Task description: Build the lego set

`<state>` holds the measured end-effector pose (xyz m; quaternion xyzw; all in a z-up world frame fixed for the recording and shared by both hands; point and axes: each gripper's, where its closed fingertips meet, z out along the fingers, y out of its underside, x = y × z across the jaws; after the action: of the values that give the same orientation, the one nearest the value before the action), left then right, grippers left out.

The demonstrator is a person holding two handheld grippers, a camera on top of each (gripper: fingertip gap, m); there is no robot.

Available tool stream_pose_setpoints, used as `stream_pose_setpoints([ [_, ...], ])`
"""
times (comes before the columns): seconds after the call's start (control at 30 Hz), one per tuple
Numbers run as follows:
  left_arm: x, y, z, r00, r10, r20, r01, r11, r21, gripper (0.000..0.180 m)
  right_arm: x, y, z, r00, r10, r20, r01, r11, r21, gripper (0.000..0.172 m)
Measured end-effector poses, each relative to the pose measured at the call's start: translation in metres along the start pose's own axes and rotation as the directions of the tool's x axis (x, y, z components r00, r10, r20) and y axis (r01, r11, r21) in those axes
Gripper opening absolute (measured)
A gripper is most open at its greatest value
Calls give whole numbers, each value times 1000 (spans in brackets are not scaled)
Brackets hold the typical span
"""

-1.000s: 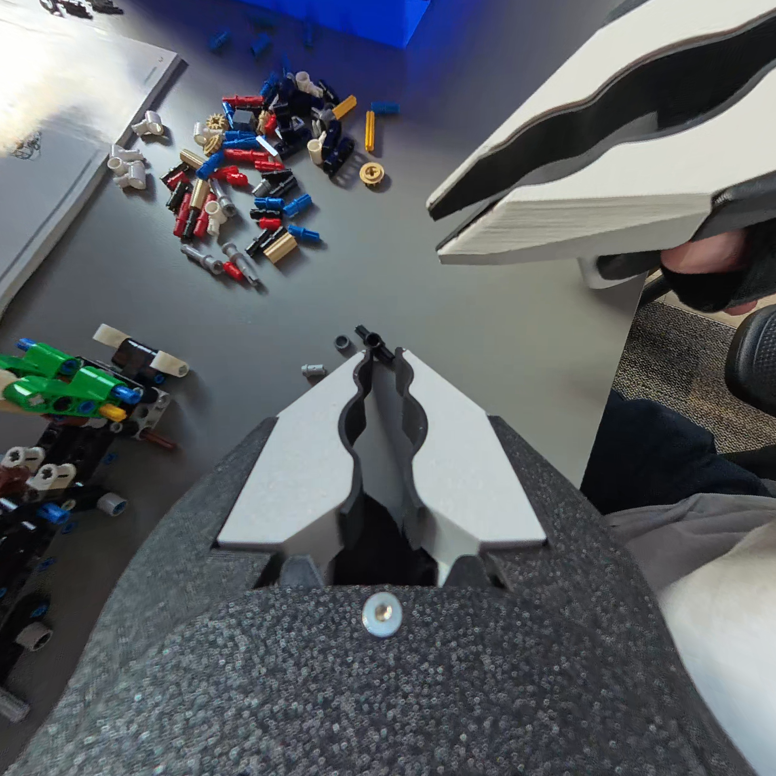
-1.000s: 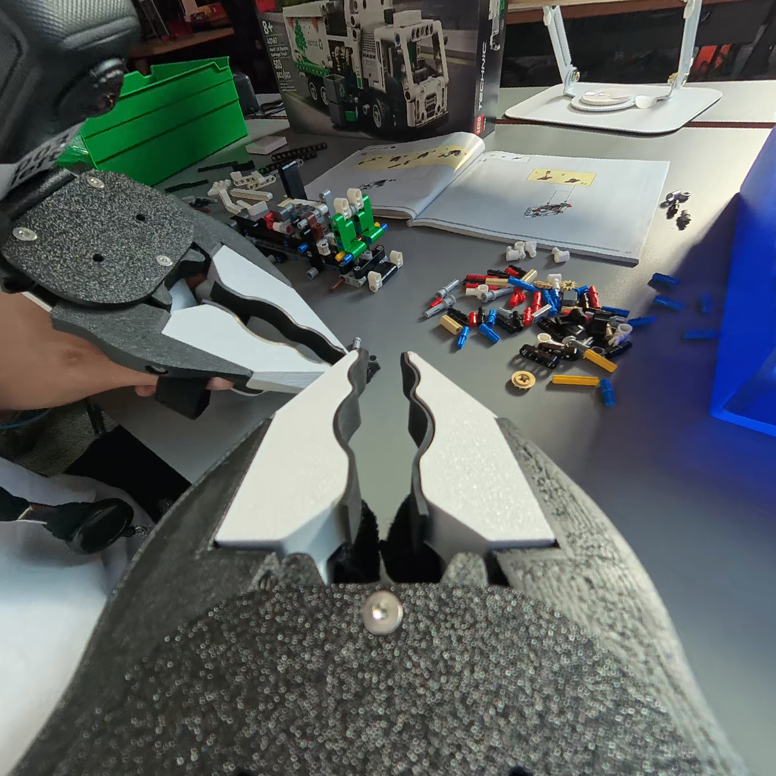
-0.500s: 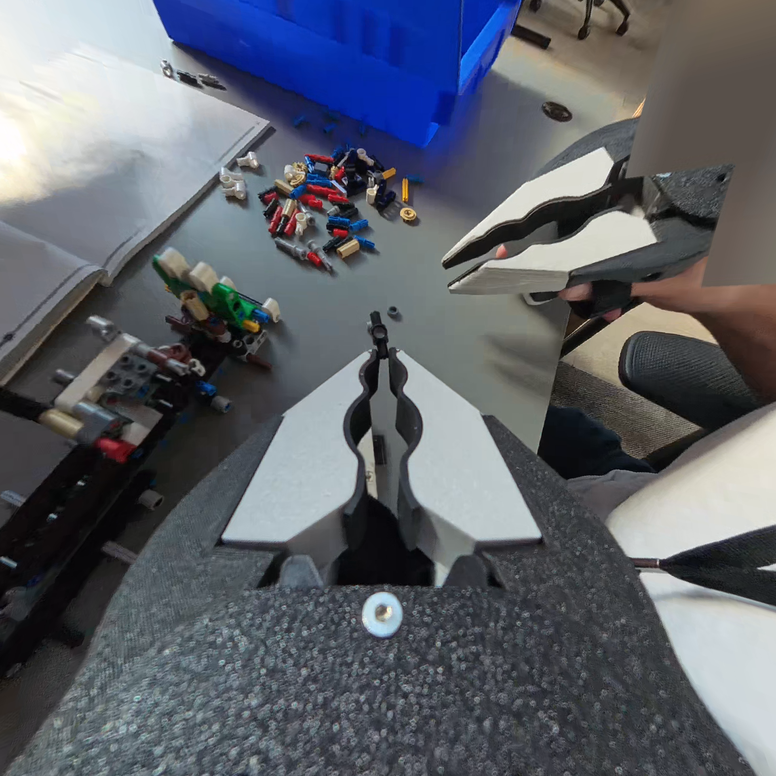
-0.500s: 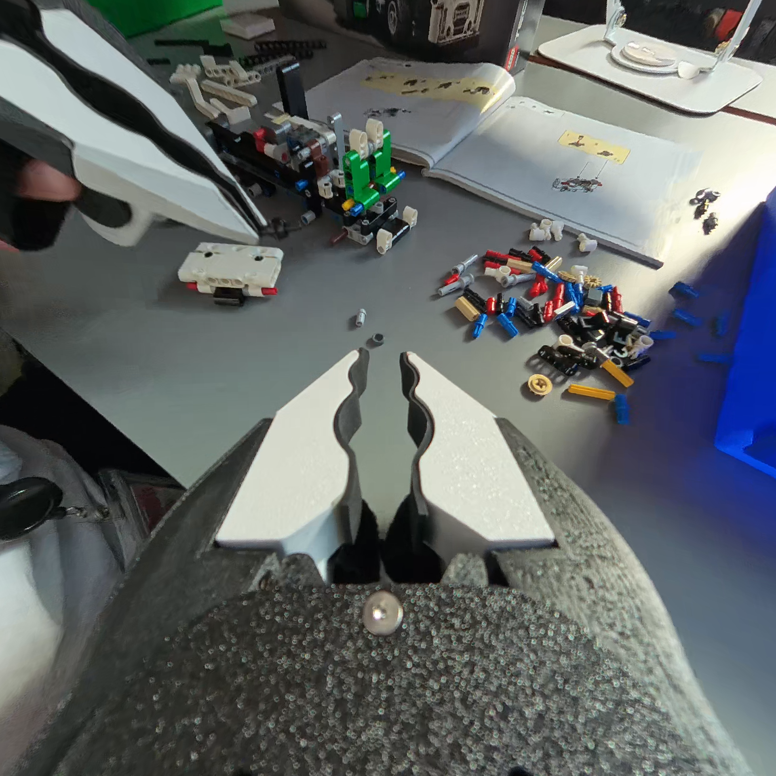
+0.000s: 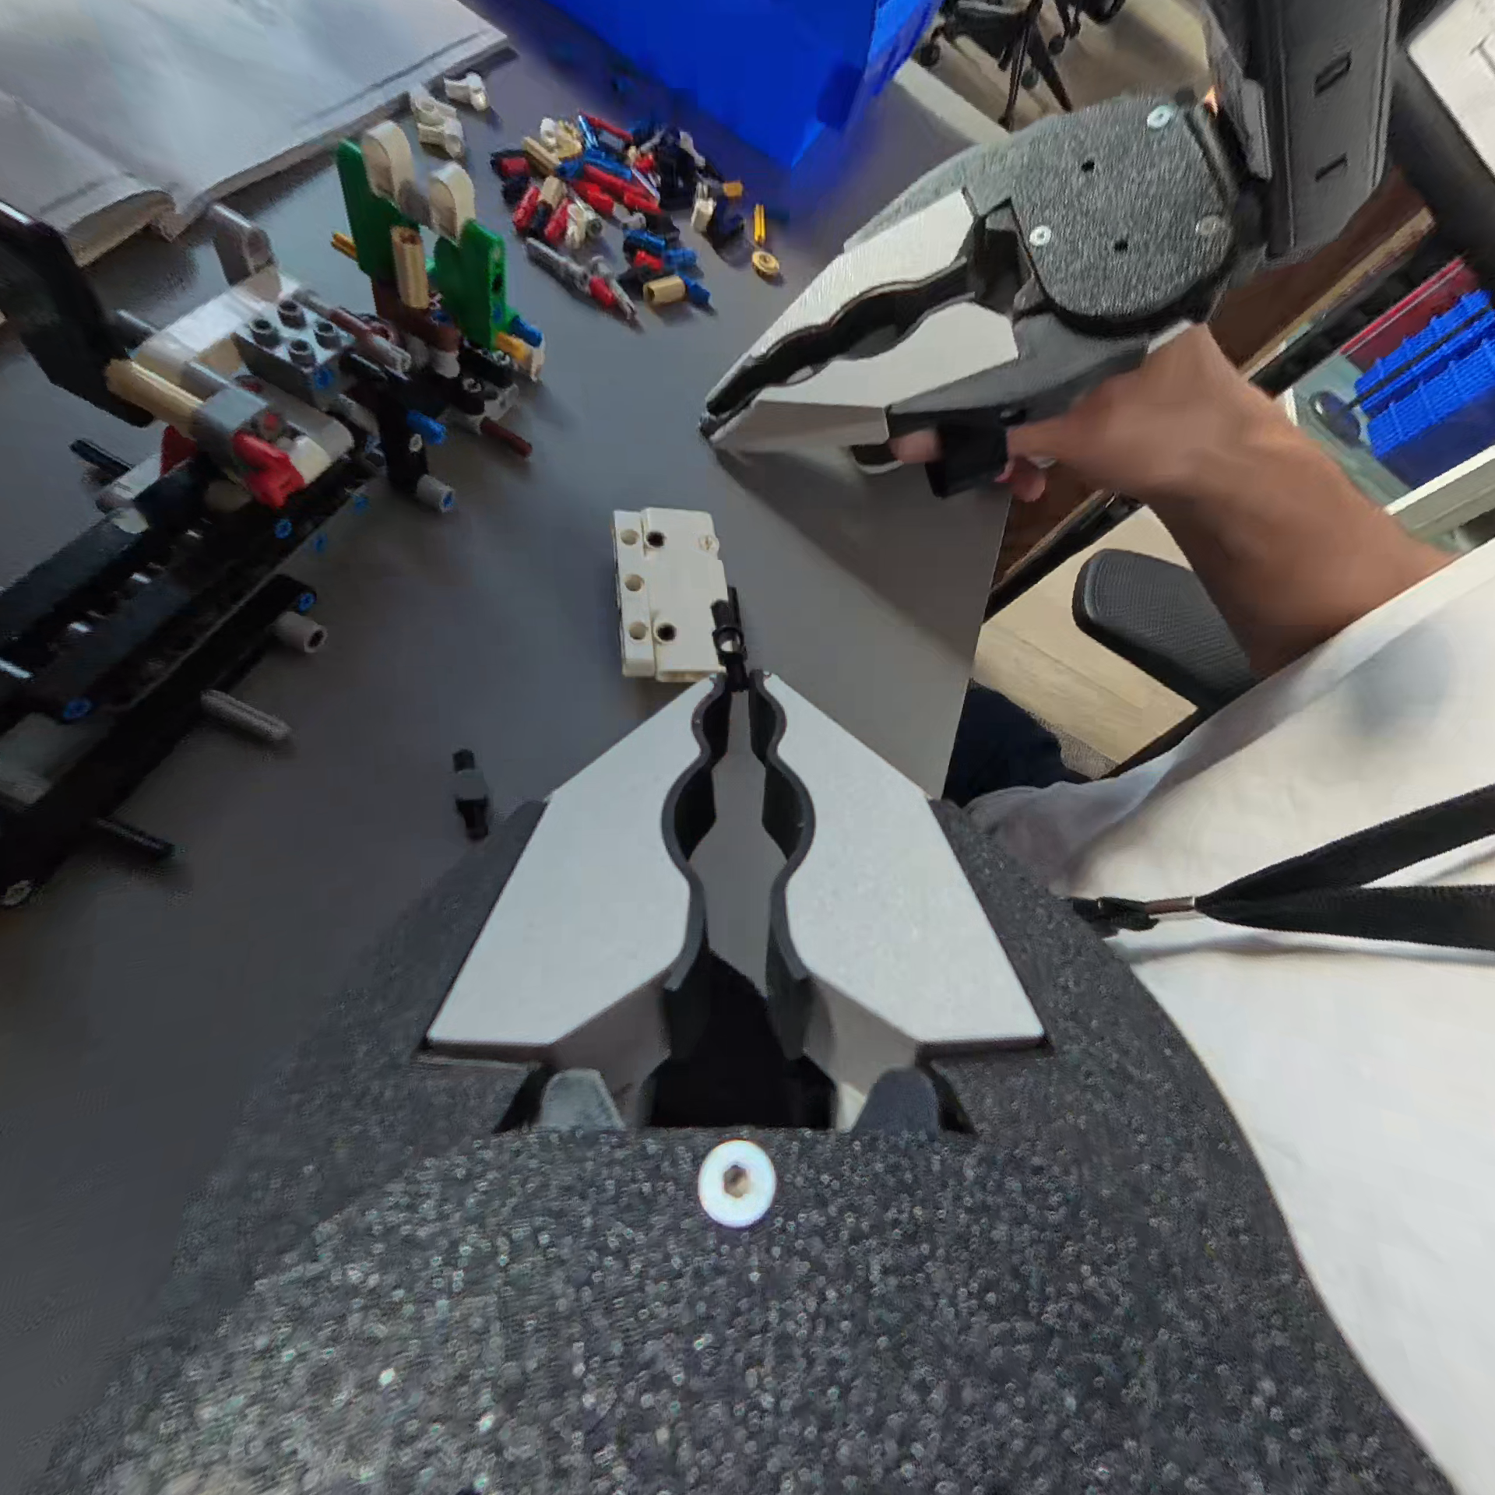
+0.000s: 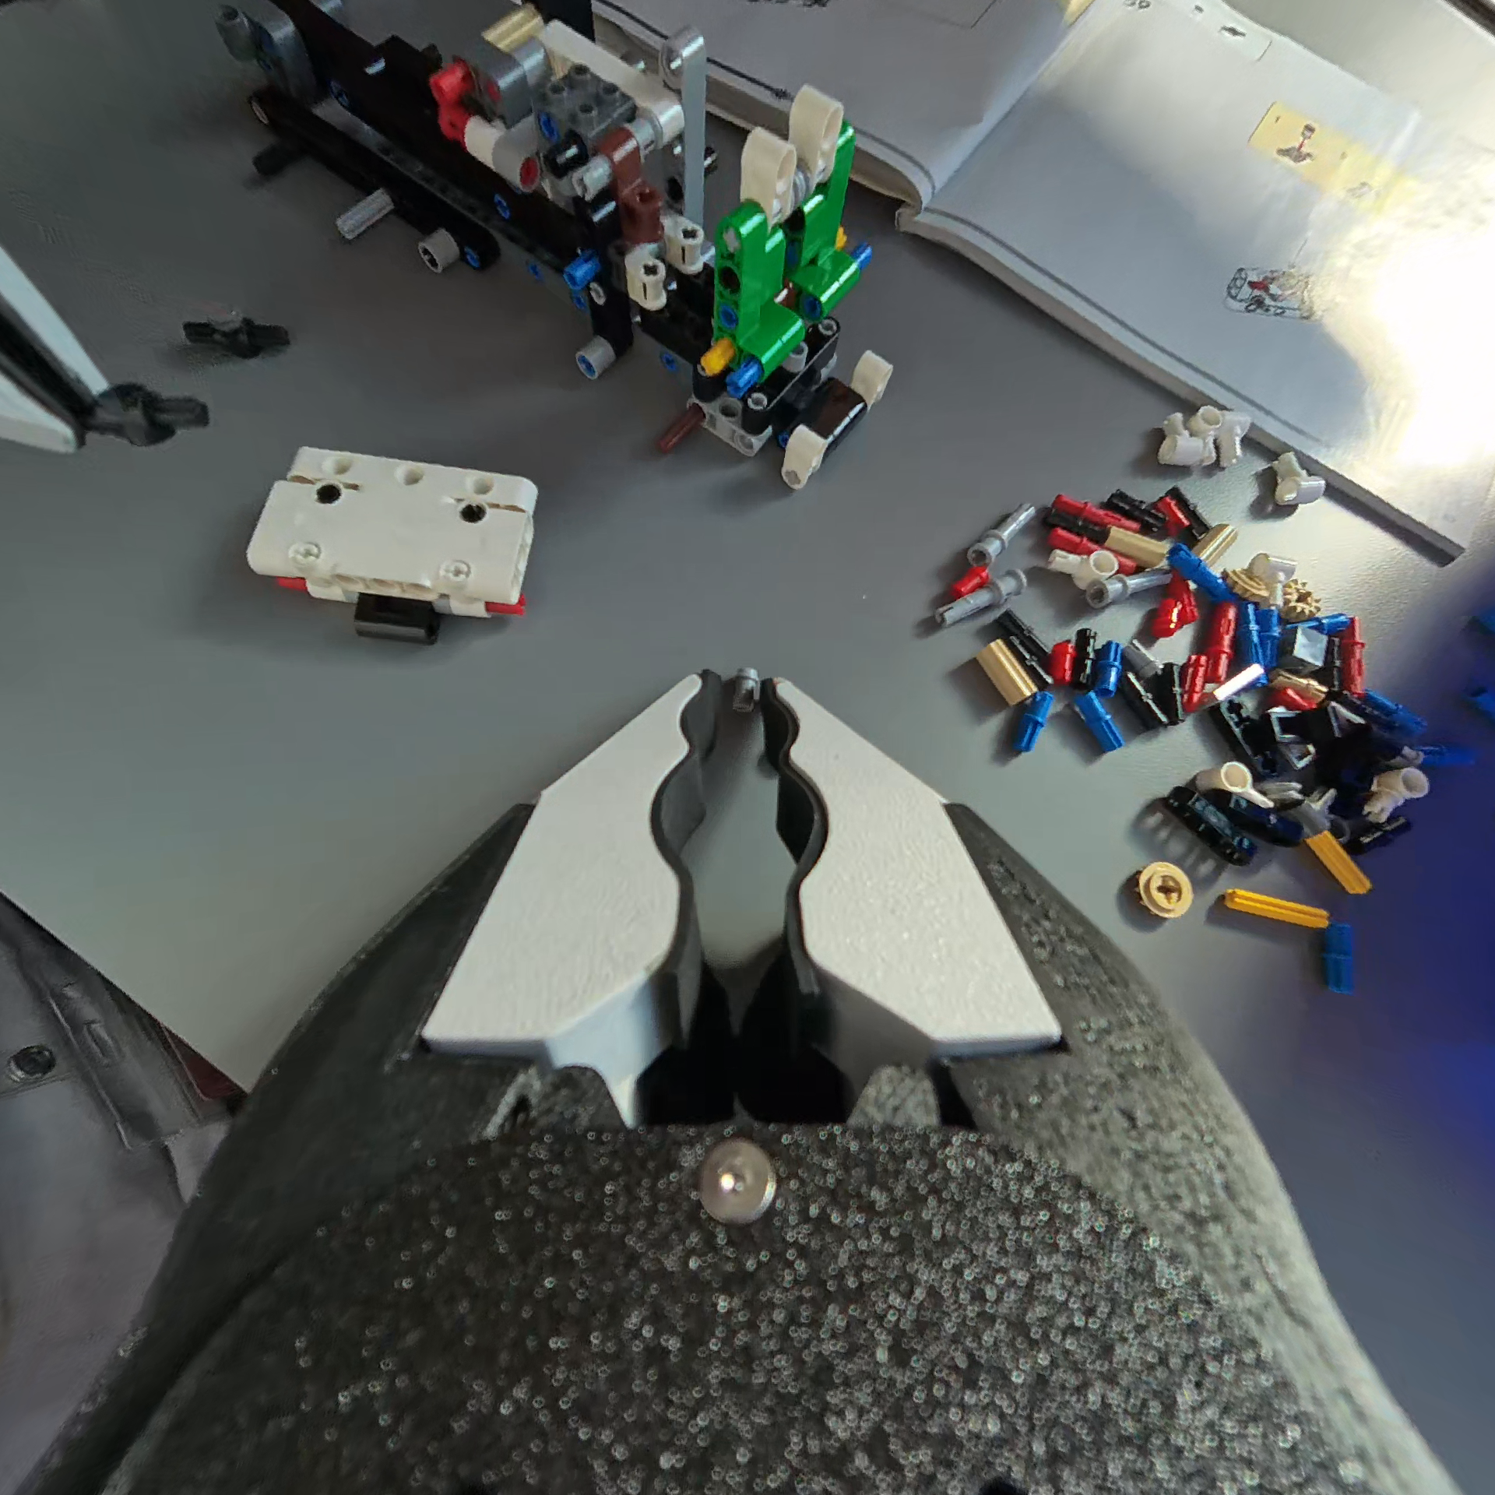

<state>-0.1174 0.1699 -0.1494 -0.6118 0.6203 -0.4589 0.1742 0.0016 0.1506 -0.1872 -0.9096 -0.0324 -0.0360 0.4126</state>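
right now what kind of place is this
Likely an office or lab desk used for building a brick kit: a half-built model, an open booklet, a pile of loose pins, and an office chair beside the grey table.

I am looking at an office-like workroom. A grey table (image 6: 243, 768) is carrying loose building-toy parts (image 6: 1213, 647) and an open instruction booklet (image 6: 1132, 202). Blue storage bins (image 5: 1432, 372) and an office chair (image 5: 1157, 623) are standing beside it.

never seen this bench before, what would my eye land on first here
Probably the half-built brick model with bright green beams standing at the back of the grey table, beside an open instruction booklet. To its right lies a scattered heap of small red, blue and black connector pins. Nearer, the left gripper pinches a thin black pin piece just over a white rectangular brick block.
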Motion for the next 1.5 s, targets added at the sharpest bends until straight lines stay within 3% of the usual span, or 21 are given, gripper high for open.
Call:
stream_pose_setpoints([
  [0.13,-5,33,-7,994,106,38,-98,980,-175,2,-1,-2,4,1000,12,21,-12,1000,-26,8],
  [0.4,-1,30,-5,984,179,9,-176,971,-161,4,-4,-9,0,999,-37,4,37,999,-17,4],
  [0.47,6,25,-3,983,180,-26,-182,975,-129,3,-16,-27,-10,997,11,71,-17,996,85,4],
  [0.57,5,28,3,984,174,-30,-177,974,-145,2,-54,-63,-31,948,64,313,-153,951,268,3],
  [0.63,1,34,7,984,179,-12,-178,967,-180,2,-78,-67,-31,898,93,430,-219,942,255,3],
  [0.83,-3,42,11,955,290,55,-270,933,-236,3,-104,-62,-21,824,209,527,-342,924,168,3],
  [0.97,-9,29,5,947,292,133,-268,947,-176,23,-109,-79,-30,674,337,657,-546,827,136,3],
  [1.07,4,-1,-7,937,302,177,-306,952,-6,20,-111,-95,-39,518,400,756,-698,709,102,3],
  [1.17,17,-30,-15,939,270,213,-308,935,176,16,-110,-108,-43,313,448,838,-833,552,16,2],
  [1.27,10,-44,-25,930,203,306,-290,917,273,16,-109,-109,-40,139,479,867,-897,432,-95,3],
  [1.33,8,-43,-26,927,188,324,-283,918,277,16,-112,-108,-38,91,483,871,-905,405,-130,3],
  [1.5,5,-39,-27,894,236,380,-336,916,221,17,-116,-107,-37,103,491,865,-906,406,-122,3],
])
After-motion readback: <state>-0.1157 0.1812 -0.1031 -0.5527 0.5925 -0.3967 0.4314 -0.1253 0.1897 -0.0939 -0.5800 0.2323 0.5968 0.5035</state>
